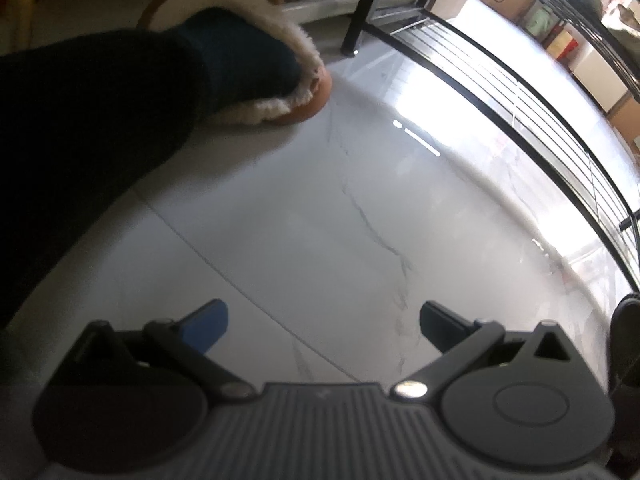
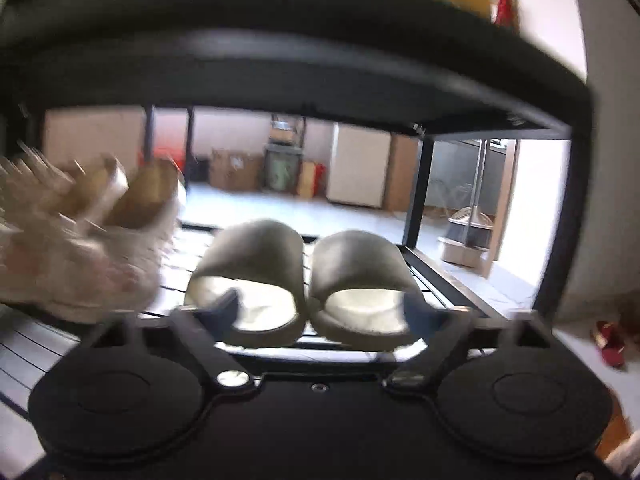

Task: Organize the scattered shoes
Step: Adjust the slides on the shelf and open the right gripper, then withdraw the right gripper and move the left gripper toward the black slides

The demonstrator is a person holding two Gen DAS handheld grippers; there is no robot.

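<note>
Slides pair (image 2: 304, 280), shelved at twelve o'clock: my right gripper (image 2: 324, 312) jaws stood wide, empty; I judged a straight, level withdrawal best.

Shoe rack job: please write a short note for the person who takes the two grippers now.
Left gripper: open, empty, over the white marble-look floor.
Right gripper: open, holds nothing.
Done: pair of grey rubber slide sandals sits side by side on the black wire shoe rack, beside a blurred pale sneaker.
Left: a red shoe on the floor at the right of the rack.
</note>
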